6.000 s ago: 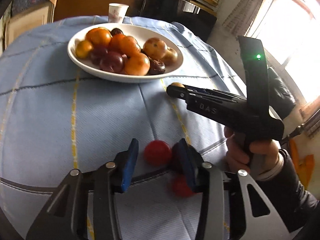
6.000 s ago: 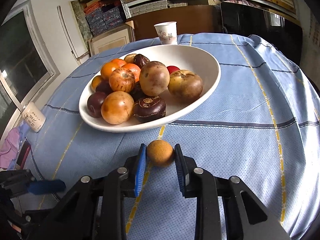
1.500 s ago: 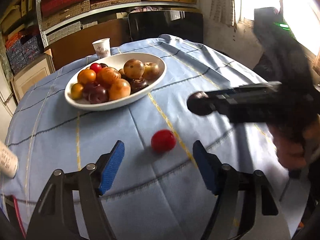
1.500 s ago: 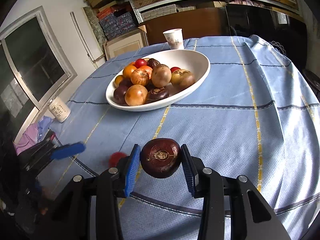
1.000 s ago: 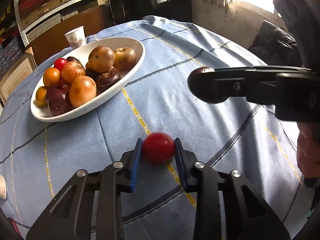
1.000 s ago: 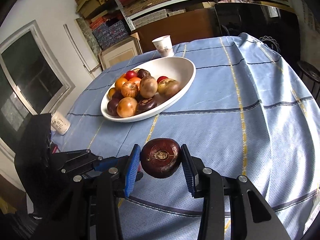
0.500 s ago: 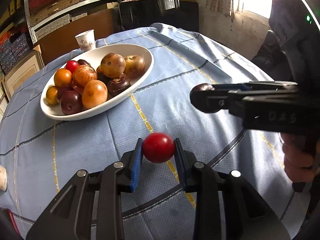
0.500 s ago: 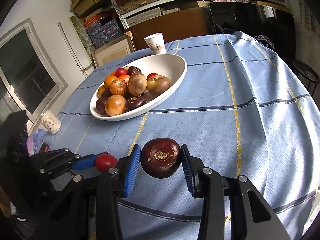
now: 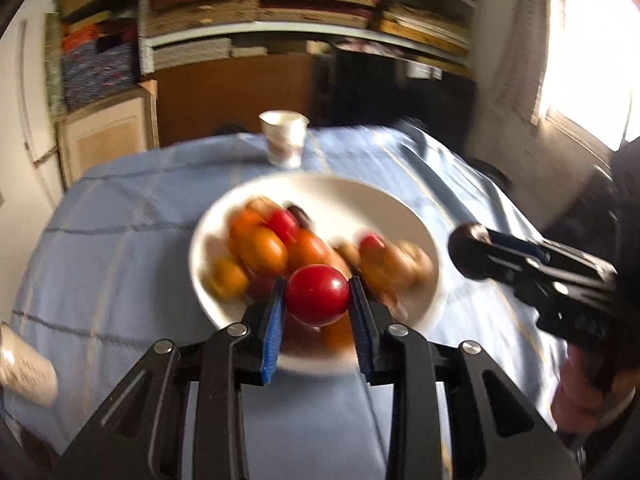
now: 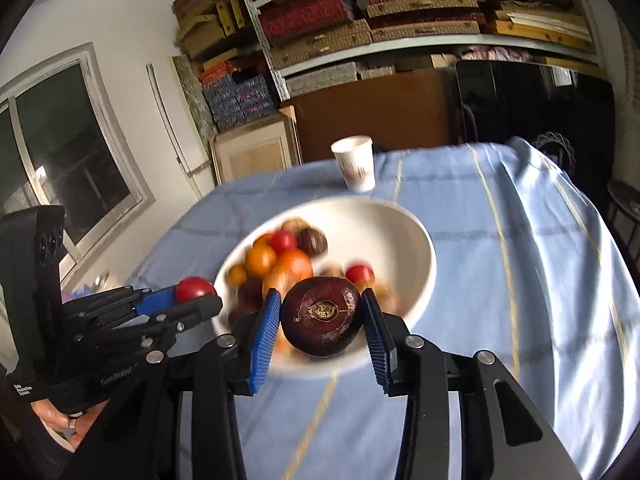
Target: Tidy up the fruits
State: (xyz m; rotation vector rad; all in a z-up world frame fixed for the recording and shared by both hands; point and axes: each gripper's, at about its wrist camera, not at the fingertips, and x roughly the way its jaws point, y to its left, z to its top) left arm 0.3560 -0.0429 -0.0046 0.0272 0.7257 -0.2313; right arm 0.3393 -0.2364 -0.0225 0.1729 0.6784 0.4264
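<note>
Left claw (image 9: 316, 300) pinching red fruit (image 9: 317, 295), right claw (image 10: 320, 316) pinching dark fruit (image 10: 322, 315); lower over white bowl (image 10: 420, 248), release gently into free gaps.

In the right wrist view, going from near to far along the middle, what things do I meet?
Dark purple fruit held in the right tongs → white bowl of fruit → paper cup → brown cabinet → shelves.

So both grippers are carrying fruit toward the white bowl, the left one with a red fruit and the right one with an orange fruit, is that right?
Not quite. The right gripper holds a dark maroon fruit, not an orange one, as the right wrist view shows. The left gripper does hold the red fruit, and both are near the white bowl.
</note>
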